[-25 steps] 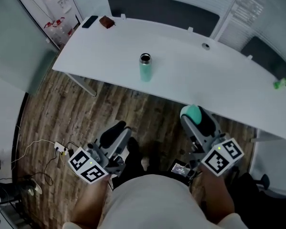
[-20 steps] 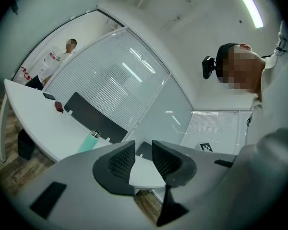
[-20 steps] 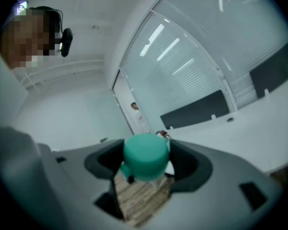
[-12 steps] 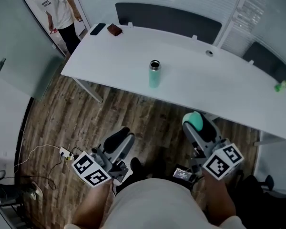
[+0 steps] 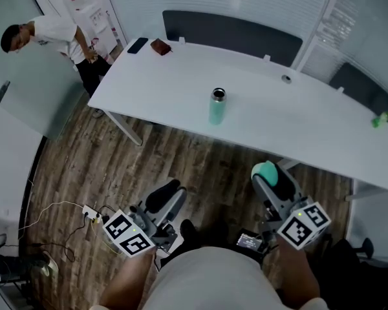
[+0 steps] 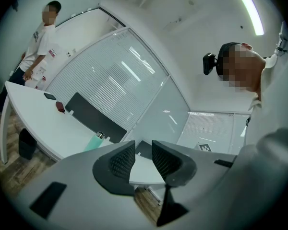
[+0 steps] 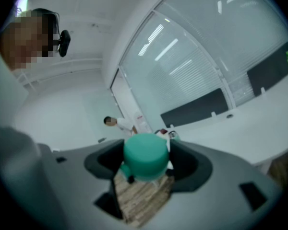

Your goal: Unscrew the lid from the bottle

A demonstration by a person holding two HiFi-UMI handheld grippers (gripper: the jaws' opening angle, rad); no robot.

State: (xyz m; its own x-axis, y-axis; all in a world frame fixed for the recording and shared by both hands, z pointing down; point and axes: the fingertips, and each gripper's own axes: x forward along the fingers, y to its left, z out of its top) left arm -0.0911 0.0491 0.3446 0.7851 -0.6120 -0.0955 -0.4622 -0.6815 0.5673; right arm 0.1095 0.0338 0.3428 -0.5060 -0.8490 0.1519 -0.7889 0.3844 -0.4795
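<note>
Pinching the green lid [image 5: 265, 170], the right claw [image 7: 145, 161] hangs far from the open bottle [image 5: 217, 108]; left claw [image 6: 143, 159] spread.

A long white table [image 5: 297, 124] stands on a wood-plank floor [image 5: 84, 160]. Near the table's middle, toward its near edge, a green bottle [image 5: 216, 106] stands upright with its mouth open. At the far left corner lie a dark phone [image 5: 137, 44] and, just to its right, a small brown pouch [image 5: 160, 46]. A small green thing [image 5: 380, 117] sits at the right end. On the floor at near left lies a power strip [image 5: 91, 213] with cables.
</note>
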